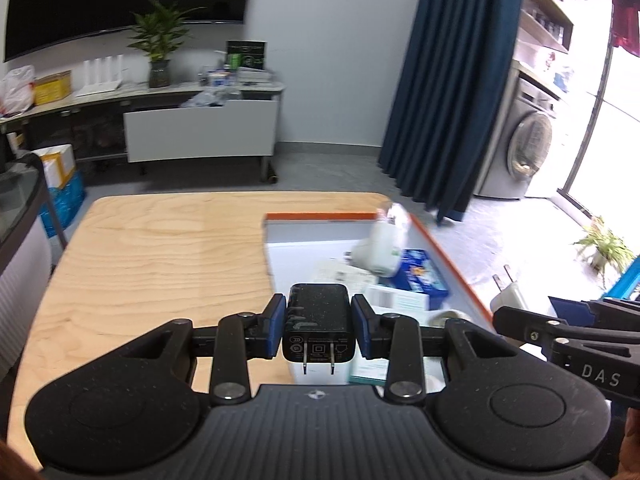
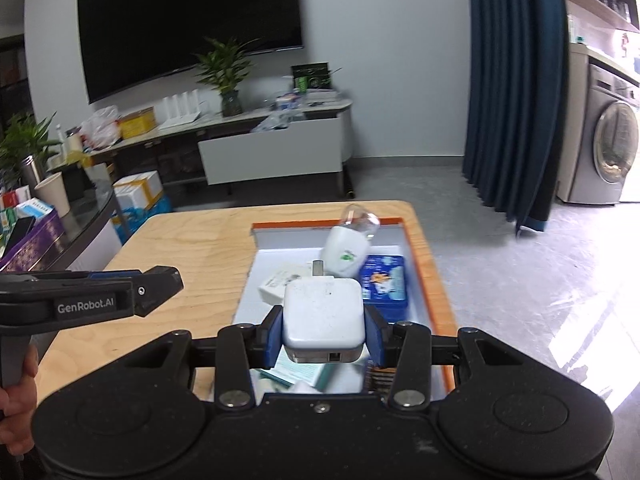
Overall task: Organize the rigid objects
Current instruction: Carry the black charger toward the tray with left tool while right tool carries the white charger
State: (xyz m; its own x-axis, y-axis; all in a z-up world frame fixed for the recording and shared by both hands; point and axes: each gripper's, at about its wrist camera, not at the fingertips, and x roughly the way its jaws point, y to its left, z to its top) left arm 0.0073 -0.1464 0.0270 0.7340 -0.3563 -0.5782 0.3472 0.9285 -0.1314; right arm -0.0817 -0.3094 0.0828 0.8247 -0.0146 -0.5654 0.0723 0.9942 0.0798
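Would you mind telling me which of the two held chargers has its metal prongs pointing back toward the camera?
The black charger in the left gripper; the white charger in the right gripper points its prongs away.

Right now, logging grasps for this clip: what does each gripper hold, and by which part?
Left gripper clamps the black charger by its two side faces, prongs toward the camera. Right gripper clamps the white charger by its sides.

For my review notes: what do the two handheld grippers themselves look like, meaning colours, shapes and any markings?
Both the left gripper and the right gripper are matte black, with blue pads on their jaws, black linkage bars pinned by silver rivets, round discs either side of a ribbed centre panel. Side-on, the right one reads "DAS" in white, the left "GenRobot.AI". No cables show. A bare hand grips the left handle.
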